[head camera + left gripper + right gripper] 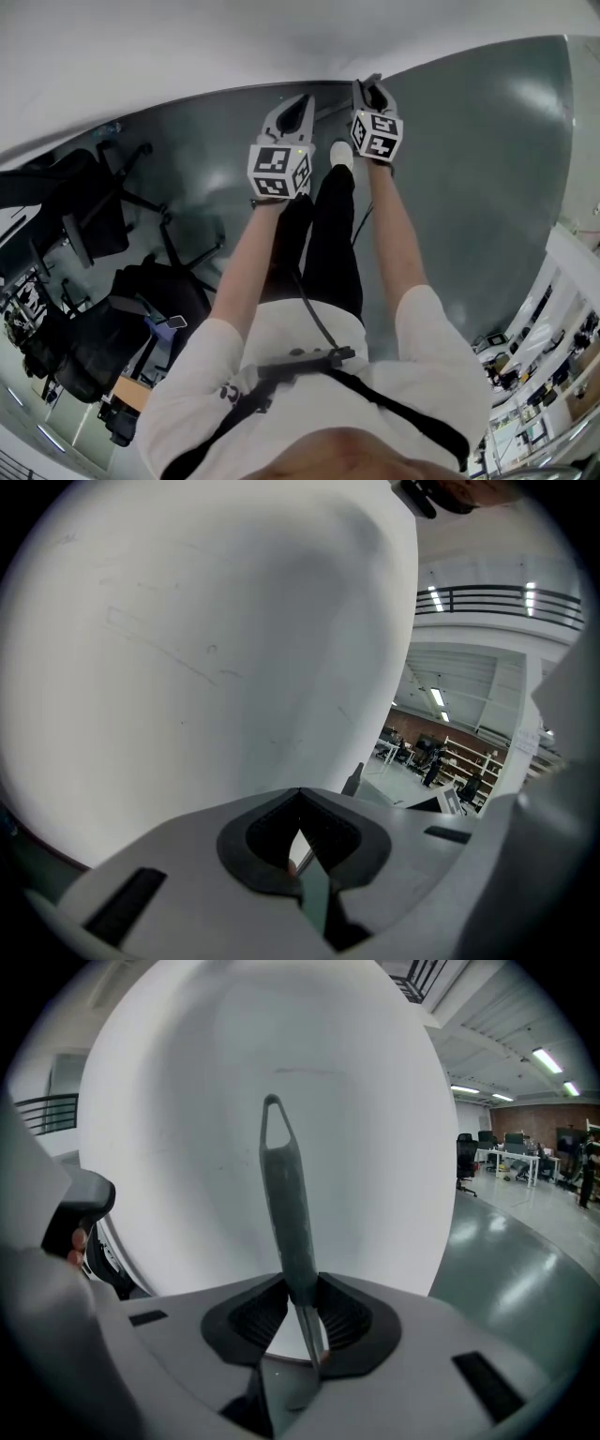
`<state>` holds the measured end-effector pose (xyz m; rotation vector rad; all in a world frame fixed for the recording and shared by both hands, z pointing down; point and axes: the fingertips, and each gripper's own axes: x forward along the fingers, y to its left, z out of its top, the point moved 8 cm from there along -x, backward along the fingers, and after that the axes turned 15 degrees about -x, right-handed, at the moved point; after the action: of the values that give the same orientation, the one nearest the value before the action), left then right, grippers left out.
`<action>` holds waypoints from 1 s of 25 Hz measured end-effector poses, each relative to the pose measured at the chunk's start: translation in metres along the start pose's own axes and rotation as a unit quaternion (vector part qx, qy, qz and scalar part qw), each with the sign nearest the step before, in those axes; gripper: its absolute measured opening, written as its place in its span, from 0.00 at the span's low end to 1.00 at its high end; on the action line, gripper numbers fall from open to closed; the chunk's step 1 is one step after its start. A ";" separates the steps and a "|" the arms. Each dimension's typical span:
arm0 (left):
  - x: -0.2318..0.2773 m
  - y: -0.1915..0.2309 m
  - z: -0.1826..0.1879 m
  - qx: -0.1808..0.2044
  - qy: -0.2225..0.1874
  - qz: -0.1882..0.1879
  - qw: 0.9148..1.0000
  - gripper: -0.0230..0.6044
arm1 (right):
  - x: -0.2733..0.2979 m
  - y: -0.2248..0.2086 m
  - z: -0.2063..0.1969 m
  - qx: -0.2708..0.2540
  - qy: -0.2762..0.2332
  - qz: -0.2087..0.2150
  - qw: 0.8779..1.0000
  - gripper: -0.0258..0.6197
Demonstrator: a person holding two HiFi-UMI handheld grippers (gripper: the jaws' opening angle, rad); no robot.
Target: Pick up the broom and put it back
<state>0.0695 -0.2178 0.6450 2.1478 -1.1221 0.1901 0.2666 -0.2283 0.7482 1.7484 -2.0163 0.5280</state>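
In the head view both forearms reach straight ahead, side by side, over the person's black trousers point(330, 234) and white shoe point(342, 153). The left gripper point(302, 103) and right gripper point(373, 92) point forward and a little down toward the foot of a white pillar point(234, 47), with the right one slightly farther out. The grey-green floor point(469, 187) spreads to the right. Black office chairs point(94, 220) crowd the left, well apart from the arms. The broom cannot be made out here.

In the left gripper view the jaws' tips meet just in front of the pillar, which fills most of the frame. A thin slit below the tips shows only pale and greenish slivers, probably pillar and floor. Nothing clearly sits between the jaws. To the right, past the pillar's edge, lie a balcony railing point(506, 597) and distant shelves point(469, 761).

In the right gripper view the jaws pinch the broom point(286, 1204) by its grey handle. The handle stands nearly upright between the pads, leaning slightly left. Its hanging loop at the top shows against the pillar close behind it. At the left edge part of the other gripper and a fingertip point(75, 1237) show. To the right the glossy floor runs to desks point(511, 1159) and chairs.
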 end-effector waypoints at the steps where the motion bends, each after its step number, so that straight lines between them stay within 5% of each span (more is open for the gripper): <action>1: -0.005 -0.003 0.001 -0.004 0.000 -0.002 1.000 0.05 | -0.009 0.002 0.001 -0.003 0.001 0.001 1.000 0.21; 11: -0.079 -0.037 0.036 0.000 -0.006 -0.010 1.000 0.05 | -0.126 0.022 0.073 0.002 -0.047 -0.042 0.998 0.21; 25: -0.182 -0.122 0.166 0.087 -0.142 -0.037 0.985 0.05 | -0.302 0.037 0.248 -0.033 -0.222 -0.078 0.971 0.21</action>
<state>0.0214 -0.1557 0.3812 2.4247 -1.2188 -0.0577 0.2514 -0.1052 0.3758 2.1045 -2.1201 0.0138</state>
